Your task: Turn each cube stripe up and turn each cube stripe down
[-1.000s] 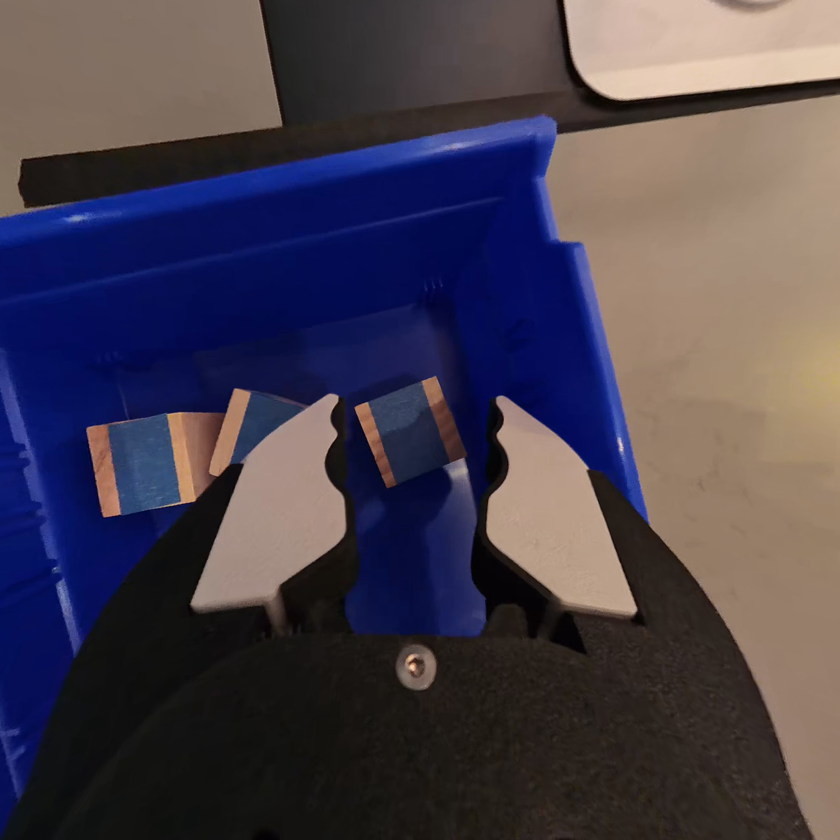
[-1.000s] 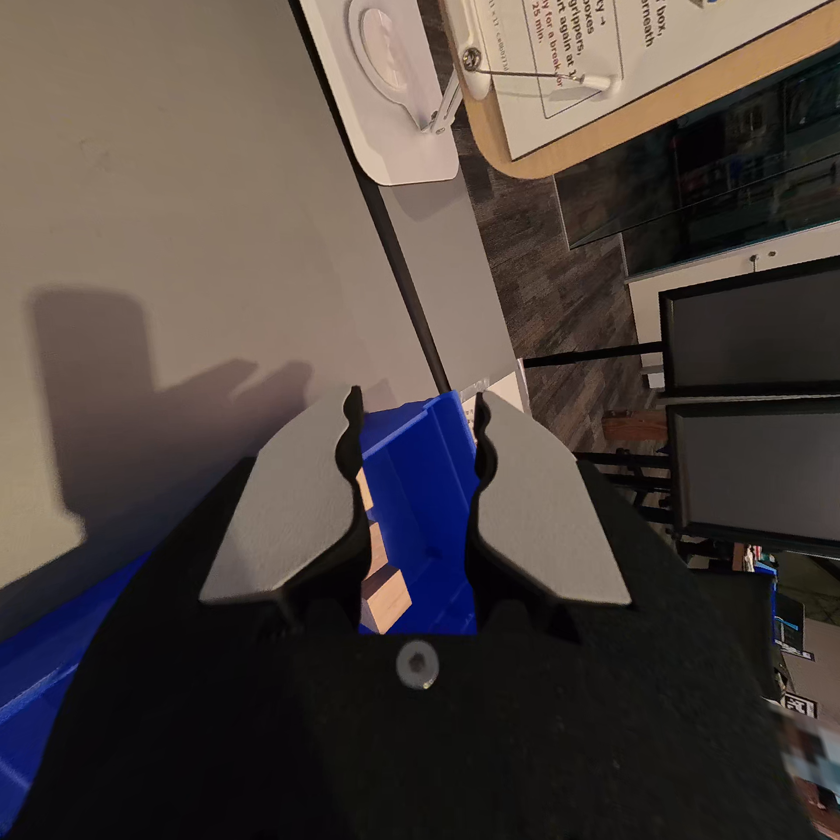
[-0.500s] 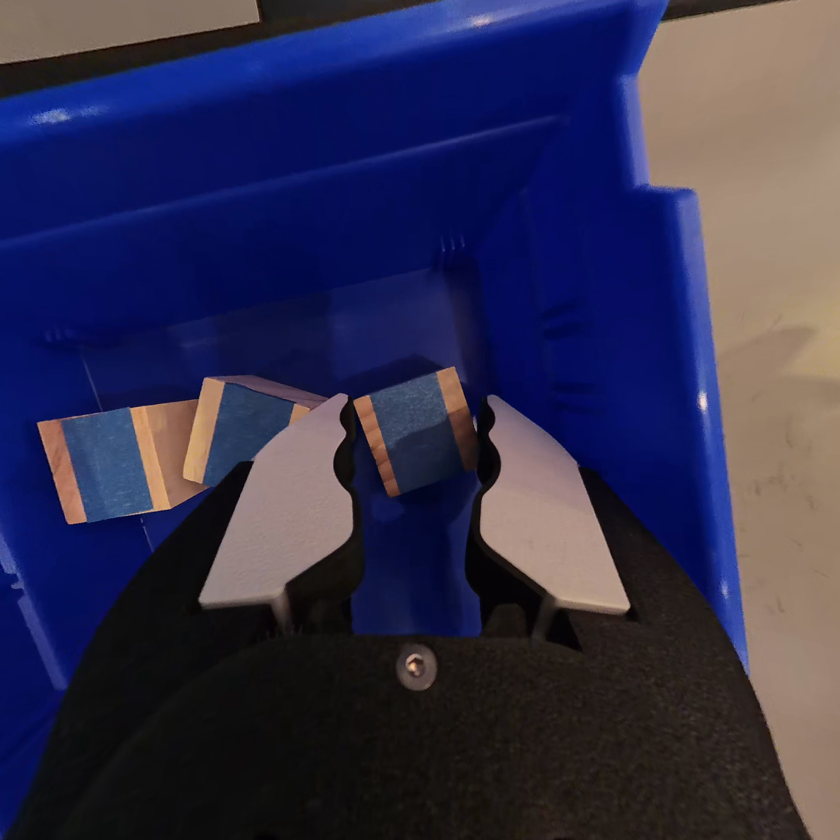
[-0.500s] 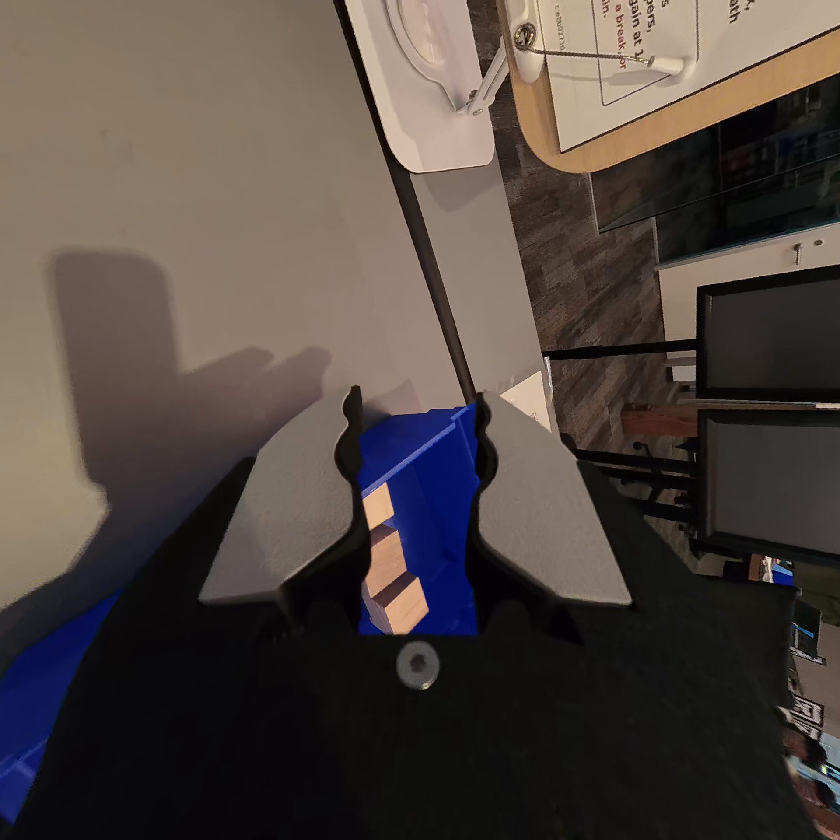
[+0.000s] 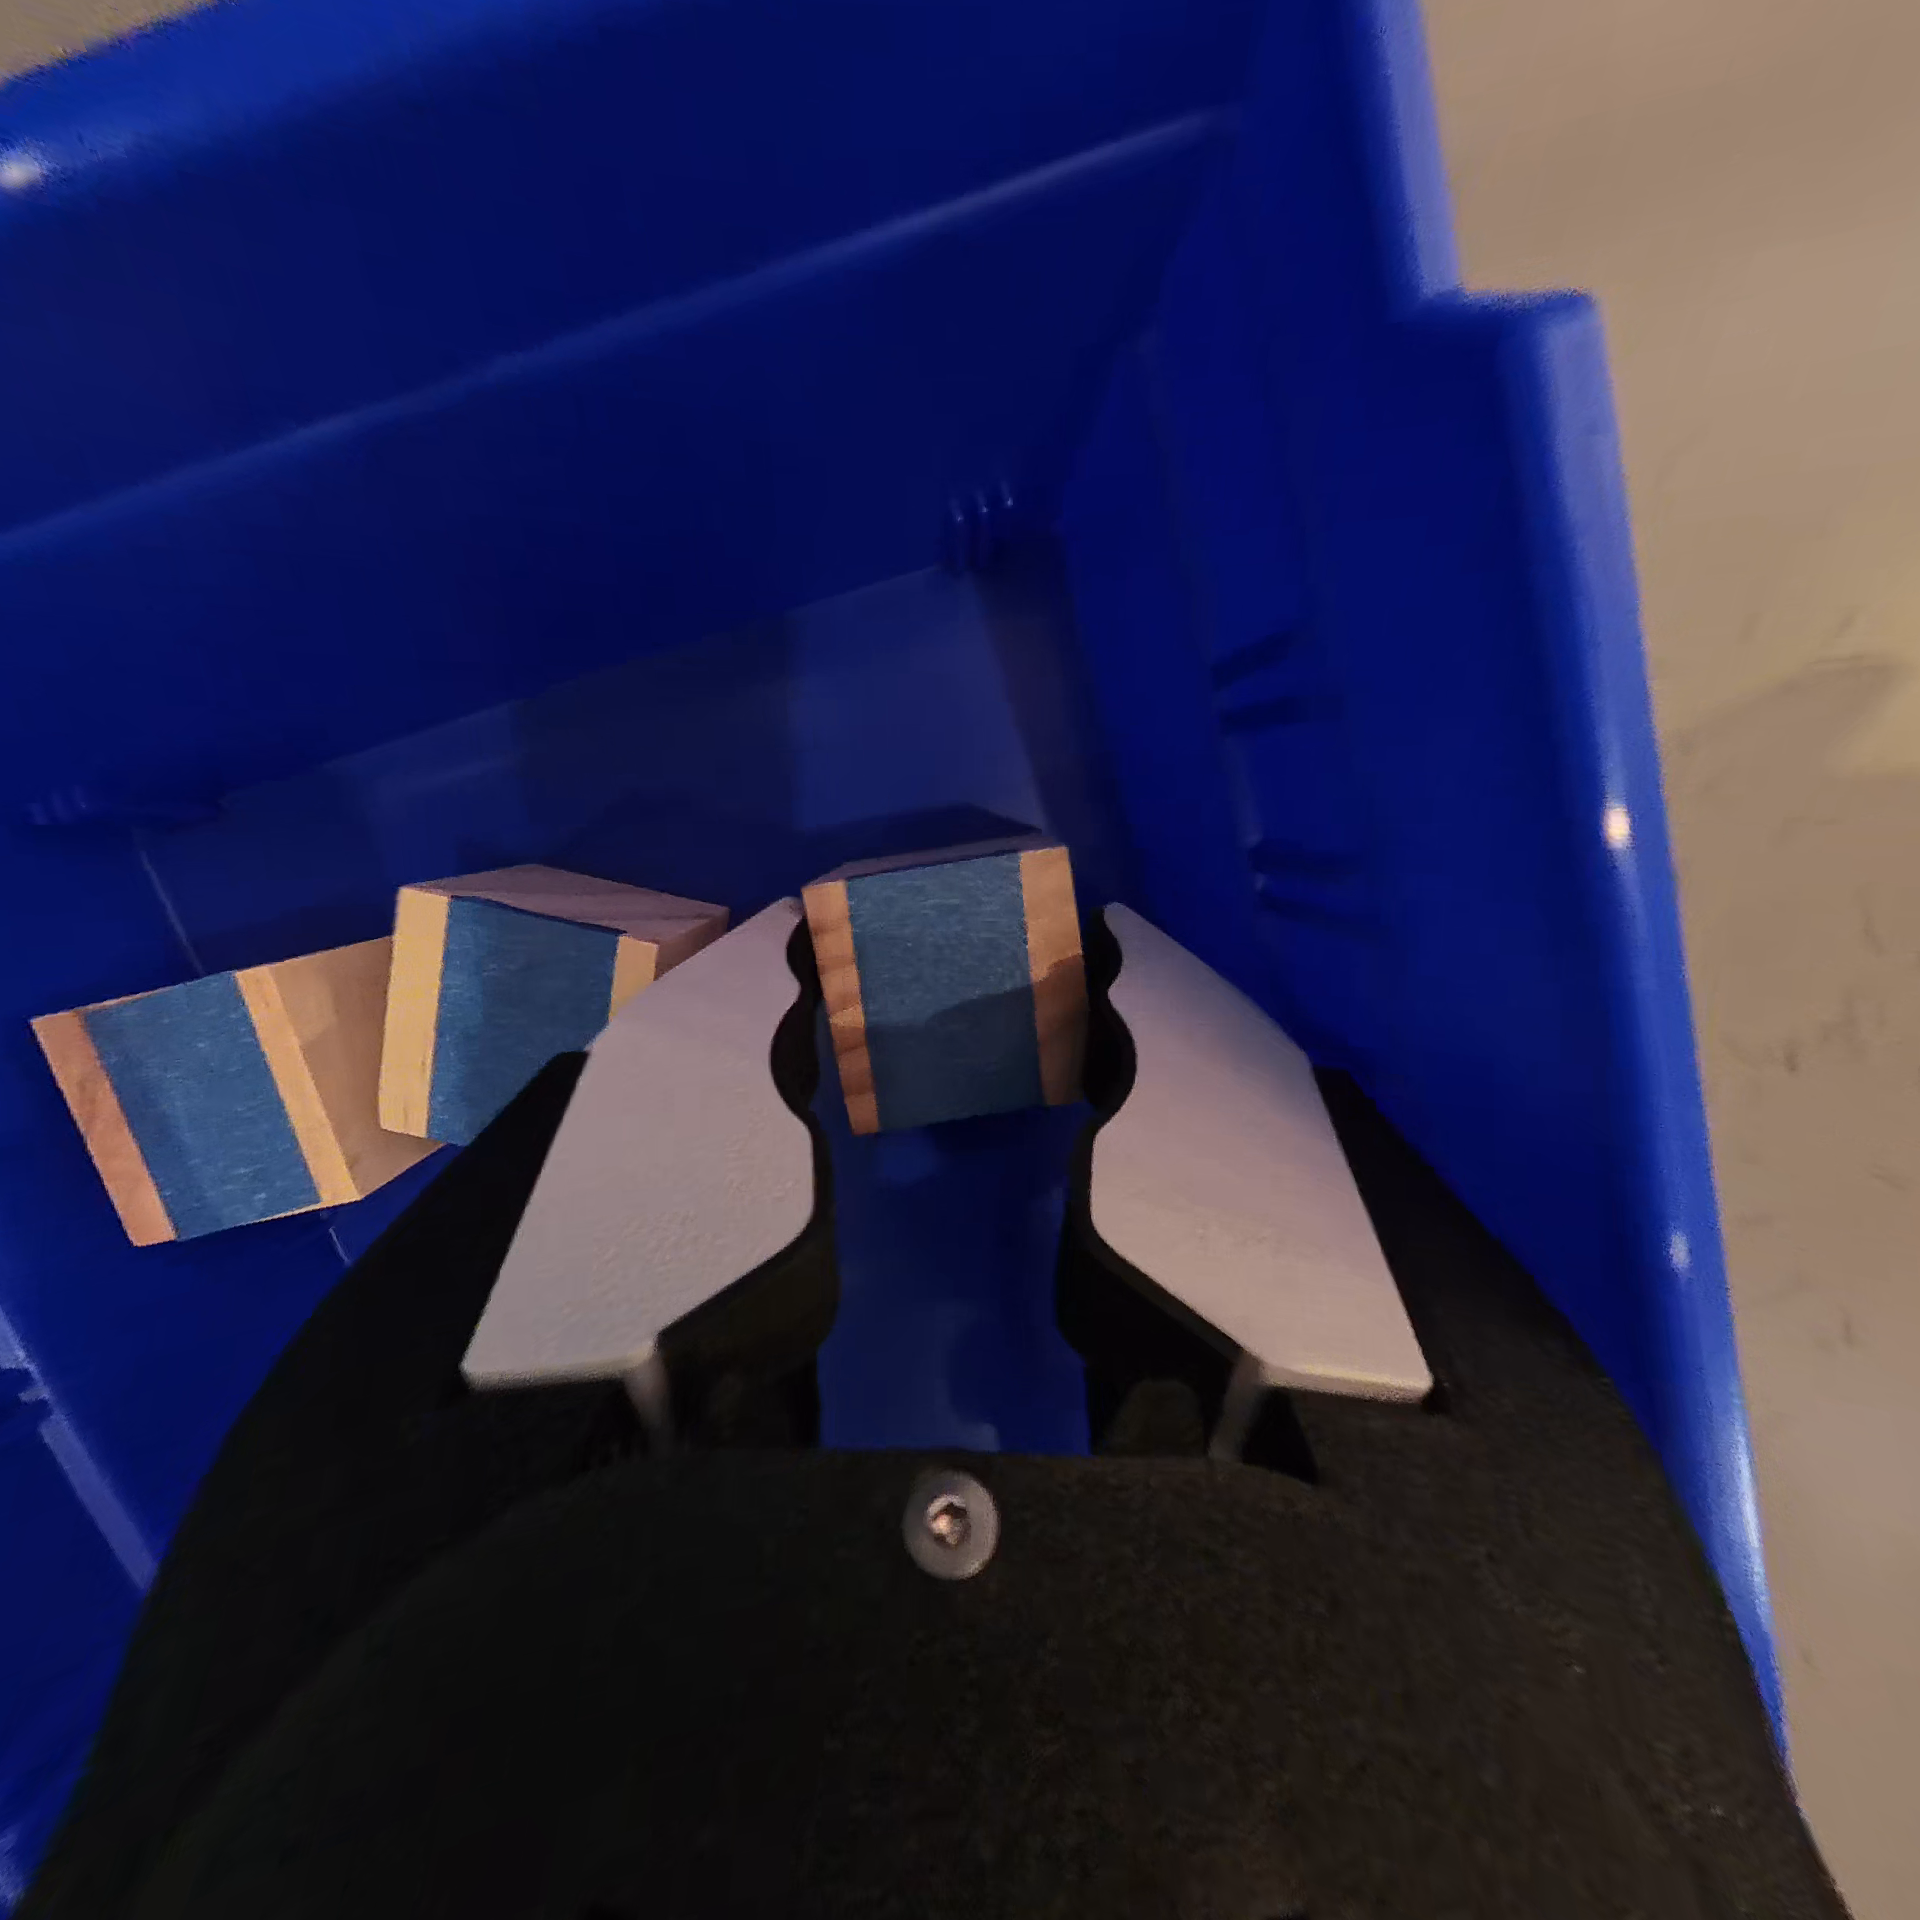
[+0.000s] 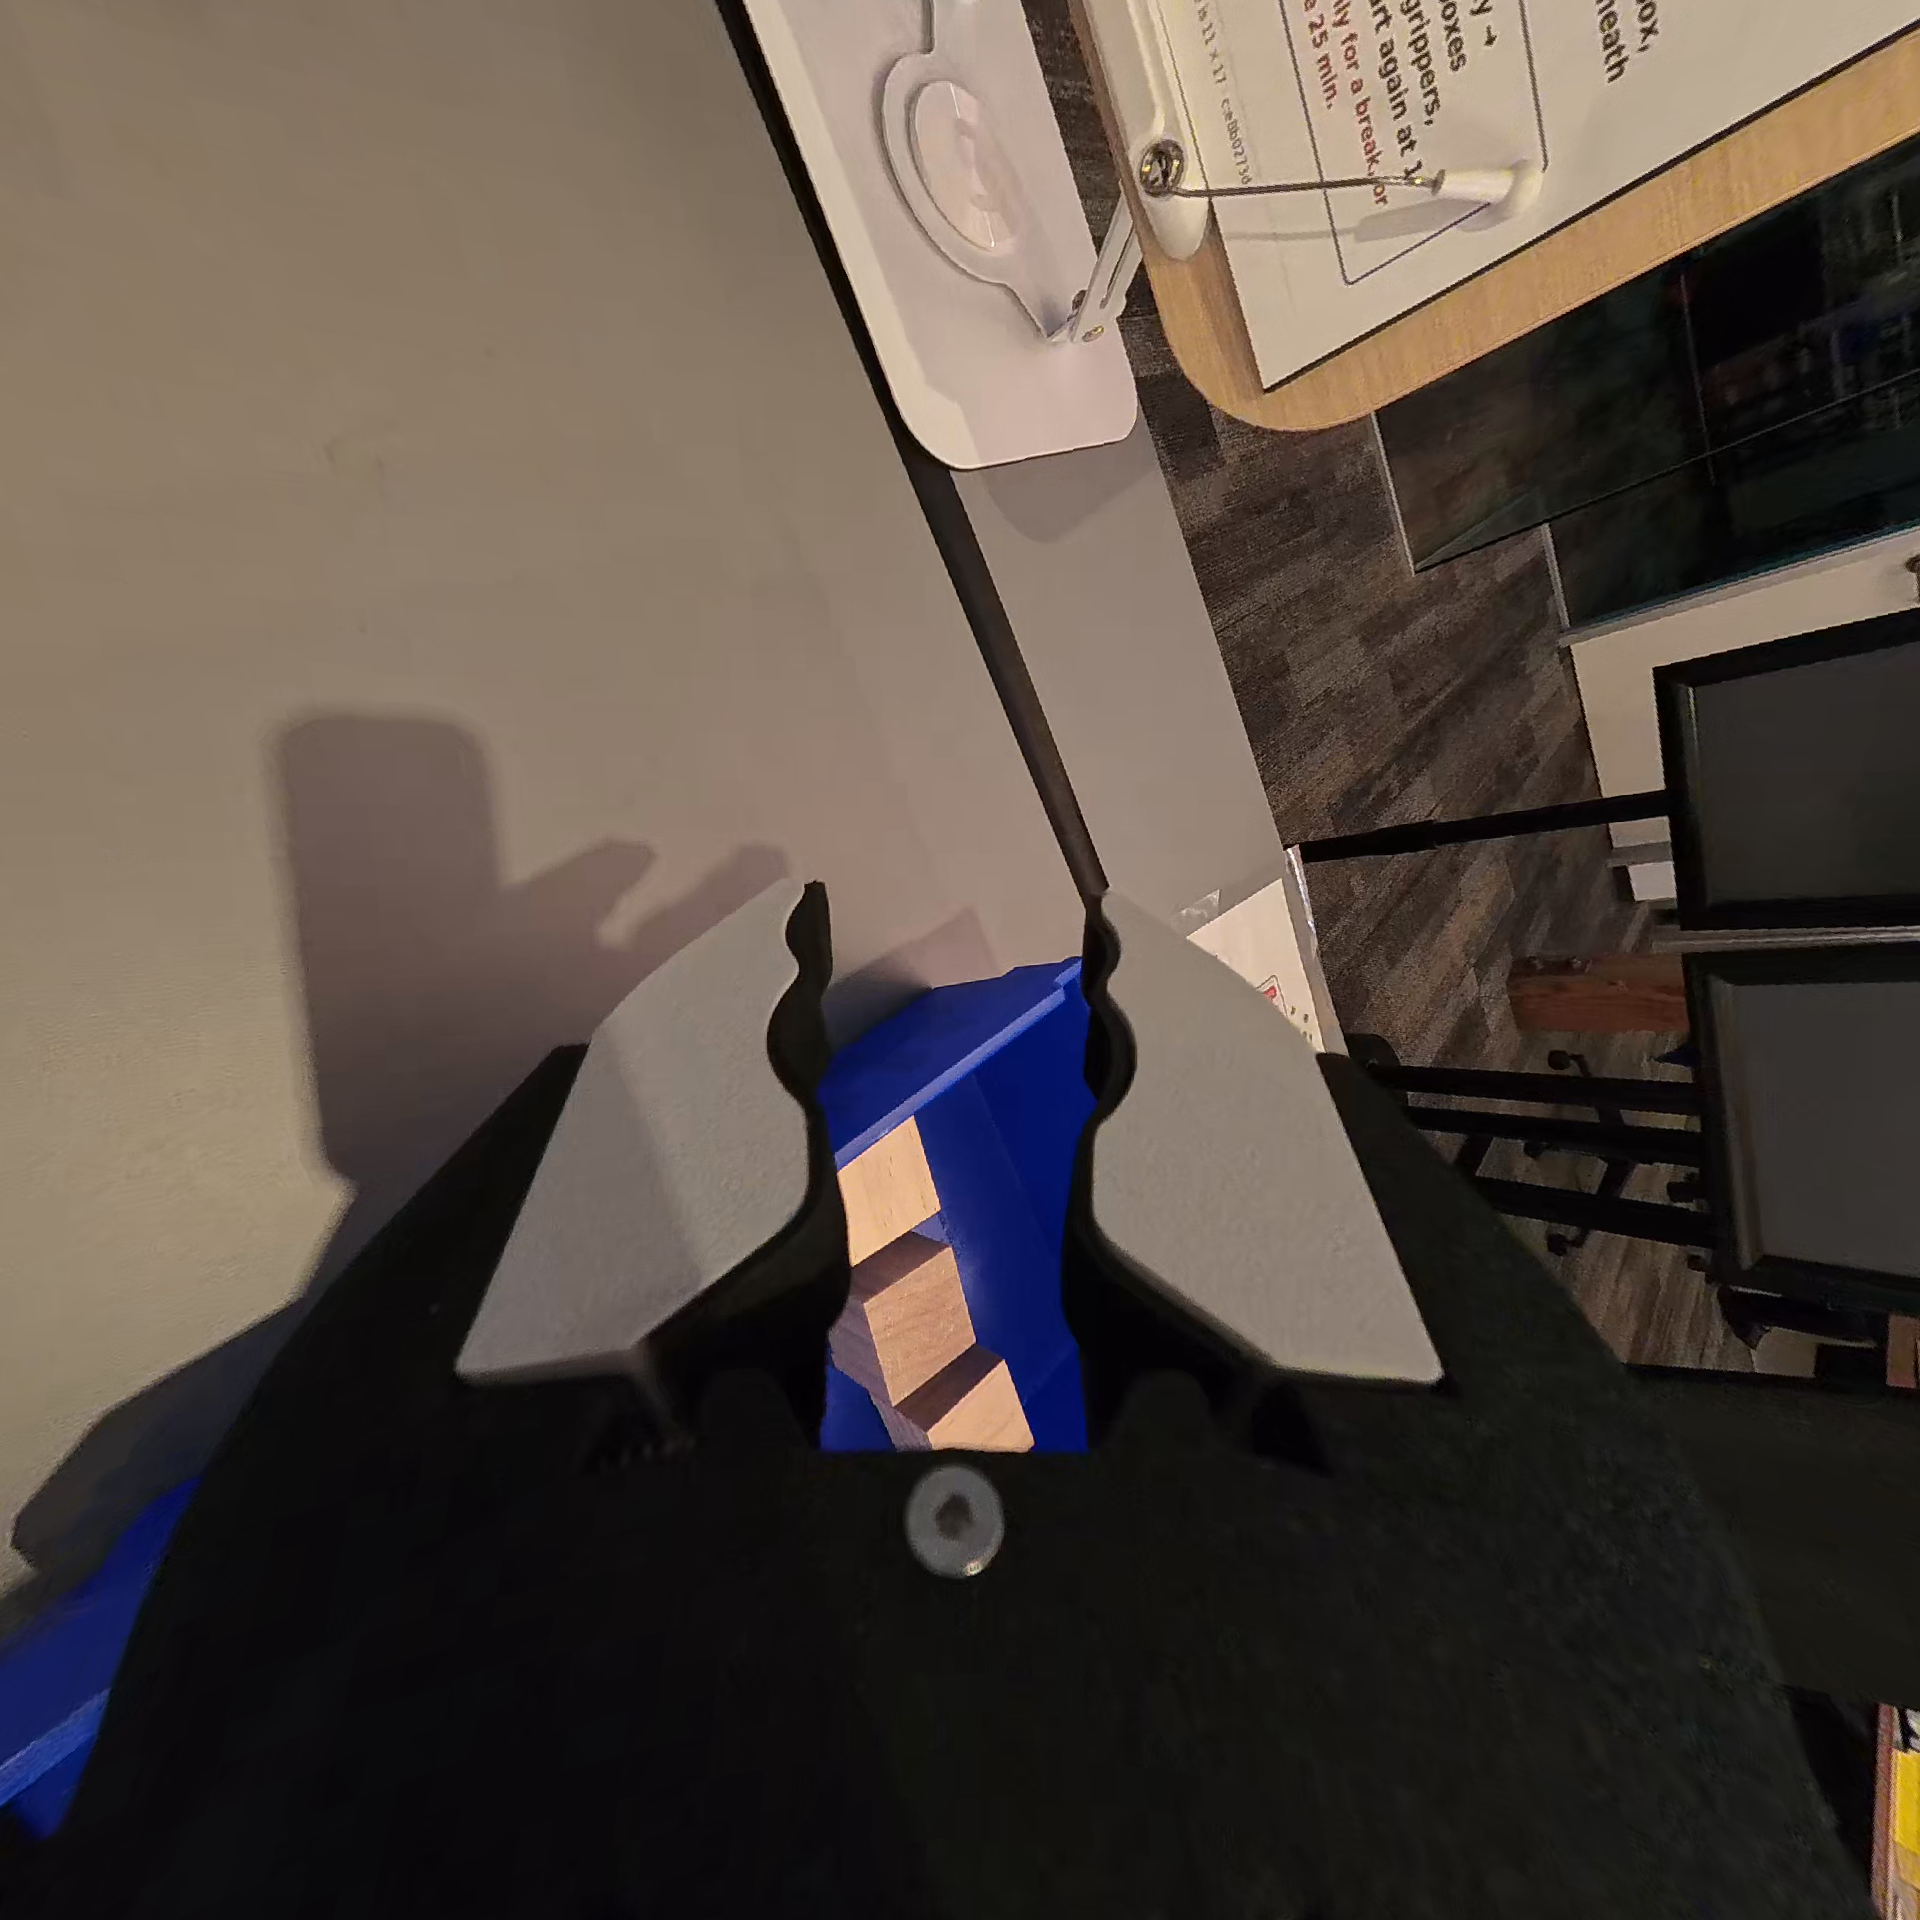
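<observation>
In the left wrist view, three wooden cubes with a blue tape stripe lie in a blue bin (image 5: 644, 436). My left gripper (image 5: 948, 920) has its jaws against both sides of the right cube (image 5: 940, 997), whose stripe faces the camera. The middle cube (image 5: 520, 1023) and the left cube (image 5: 197, 1112) lie loose to its left. My right gripper (image 6: 951, 935) is open and empty above another blue bin (image 6: 966, 1039). Between its fingers I see three plain wood faces of cubes (image 6: 914, 1320) in a row, with no stripe showing.
The bins stand on a grey table (image 6: 416, 416). The left bin's right wall (image 5: 1507, 727) is close to my left gripper's right finger. A white flat device (image 6: 977, 208) and a wooden board with a paper sheet (image 6: 1403, 156) lie at the far table edge.
My left gripper moved forward into the bin and narrowed around the right cube, which turned from tilted to square between the jaws. My right gripper shifted slightly over its bin, jaws unchanged.
</observation>
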Motion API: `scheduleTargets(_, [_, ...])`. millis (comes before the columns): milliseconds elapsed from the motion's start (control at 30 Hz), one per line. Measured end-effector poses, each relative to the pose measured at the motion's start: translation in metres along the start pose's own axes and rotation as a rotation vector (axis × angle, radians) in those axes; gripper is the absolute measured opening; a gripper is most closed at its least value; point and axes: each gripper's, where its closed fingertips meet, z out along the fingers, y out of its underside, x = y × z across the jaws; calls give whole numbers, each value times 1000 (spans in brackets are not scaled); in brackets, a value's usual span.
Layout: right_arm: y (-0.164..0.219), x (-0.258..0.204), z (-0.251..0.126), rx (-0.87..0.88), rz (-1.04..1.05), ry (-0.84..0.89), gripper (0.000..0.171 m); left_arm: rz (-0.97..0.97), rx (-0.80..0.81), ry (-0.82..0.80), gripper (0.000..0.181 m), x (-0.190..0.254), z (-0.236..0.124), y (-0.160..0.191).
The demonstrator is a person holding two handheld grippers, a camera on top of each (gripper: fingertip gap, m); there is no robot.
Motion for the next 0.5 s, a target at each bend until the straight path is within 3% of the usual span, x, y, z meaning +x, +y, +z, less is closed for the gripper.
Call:
scheduleTargets(33, [0, 0, 0, 3, 1, 1, 46, -2, 7, 10, 49, 1, -3, -1])
scheduleTargets(200, [0, 2, 0, 8, -2, 6, 46, 14, 94, 18, 49, 3, -36, -14])
scheduleTargets(333, [-1, -1, 2, 1, -17, 0, 46, 39, 228, -12, 48, 7, -84, -29])
scheduleTargets(500, [-15, -8, 2, 28, -48, -7, 45, 131, 444, 55, 49, 47, -147, -46])
